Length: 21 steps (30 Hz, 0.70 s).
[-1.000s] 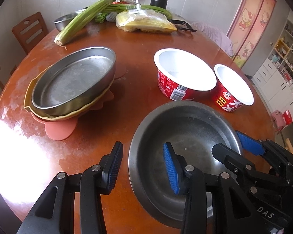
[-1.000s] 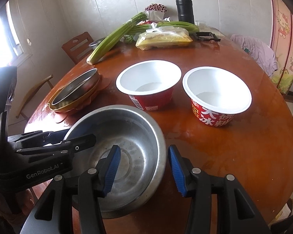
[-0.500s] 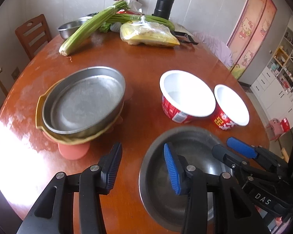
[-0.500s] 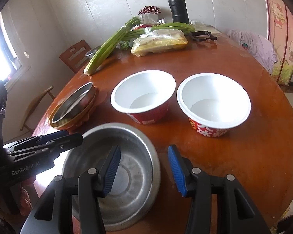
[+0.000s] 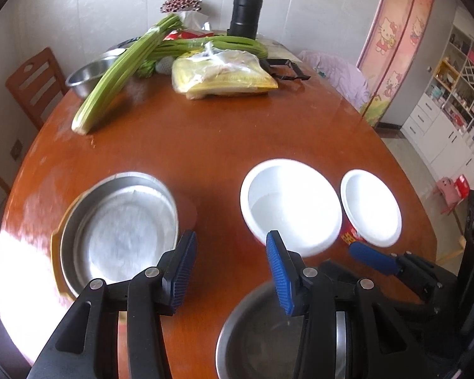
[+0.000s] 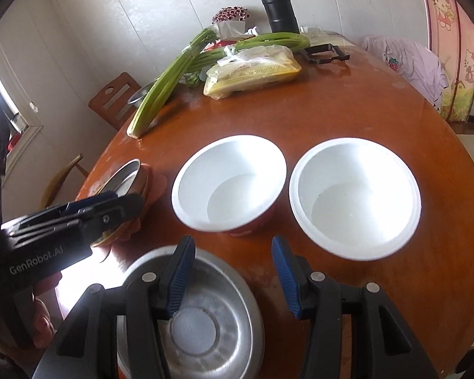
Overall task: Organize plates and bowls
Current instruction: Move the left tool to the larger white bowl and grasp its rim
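A steel bowl (image 5: 259,341) (image 6: 211,319) rests on the round wooden table (image 5: 224,145) near its front edge. Both grippers hover above it. My left gripper (image 5: 232,271) is open over bare wood, between the bowl and a steel plate (image 5: 120,230) that is stacked on a yellow plate (image 5: 55,252). My right gripper (image 6: 232,279) is open too: one finger is over the bowl's inside, the other is outside its rim, and neither touches it. Two white-lined red bowls (image 6: 230,186) (image 6: 354,202) stand side by side beyond. The left gripper (image 6: 123,200) shows at the left of the right wrist view.
At the back of the table lie celery stalks (image 5: 120,75), a bag of yellow food (image 5: 221,75), a black flask (image 5: 248,9), a small steel bowl (image 5: 91,72) and a black tool (image 5: 284,69). A wooden chair (image 5: 31,85) stands at the left. A hand (image 6: 41,325) grips the left tool.
Both grippers have risen and drawn back from the steel bowl, which stays on the table. My left gripper's right finger, earlier inside the bowl, now sits at its far rim.
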Motion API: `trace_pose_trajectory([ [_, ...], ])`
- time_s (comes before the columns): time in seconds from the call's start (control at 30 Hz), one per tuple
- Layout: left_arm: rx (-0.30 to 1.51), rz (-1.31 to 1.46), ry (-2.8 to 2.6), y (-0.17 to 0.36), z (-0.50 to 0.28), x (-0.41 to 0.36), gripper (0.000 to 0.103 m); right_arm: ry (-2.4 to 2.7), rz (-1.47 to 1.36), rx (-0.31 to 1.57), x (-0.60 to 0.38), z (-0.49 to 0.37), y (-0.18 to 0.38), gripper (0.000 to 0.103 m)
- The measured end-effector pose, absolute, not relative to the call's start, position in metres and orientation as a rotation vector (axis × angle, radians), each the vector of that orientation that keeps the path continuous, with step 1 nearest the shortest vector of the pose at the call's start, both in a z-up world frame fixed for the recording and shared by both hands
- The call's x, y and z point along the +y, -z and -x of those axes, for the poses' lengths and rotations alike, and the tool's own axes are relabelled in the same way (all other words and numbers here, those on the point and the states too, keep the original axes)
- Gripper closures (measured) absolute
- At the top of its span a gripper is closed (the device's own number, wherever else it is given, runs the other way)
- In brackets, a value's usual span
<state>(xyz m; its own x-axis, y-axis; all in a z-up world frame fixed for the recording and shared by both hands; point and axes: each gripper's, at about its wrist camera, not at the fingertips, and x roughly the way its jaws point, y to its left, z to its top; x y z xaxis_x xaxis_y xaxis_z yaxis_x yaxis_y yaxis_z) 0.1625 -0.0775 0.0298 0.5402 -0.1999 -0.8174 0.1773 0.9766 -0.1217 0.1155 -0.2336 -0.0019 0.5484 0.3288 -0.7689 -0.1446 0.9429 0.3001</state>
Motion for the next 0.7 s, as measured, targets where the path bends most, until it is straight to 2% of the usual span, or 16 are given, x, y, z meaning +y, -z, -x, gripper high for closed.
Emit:
trace_pose_trajectory([
  [0.7,1.076,-0.041,0.315,-0.008,-0.229,-0.116,0.056,-0.272,-0.271,1.012,-0.233,-0.156,0.014,0.053],
])
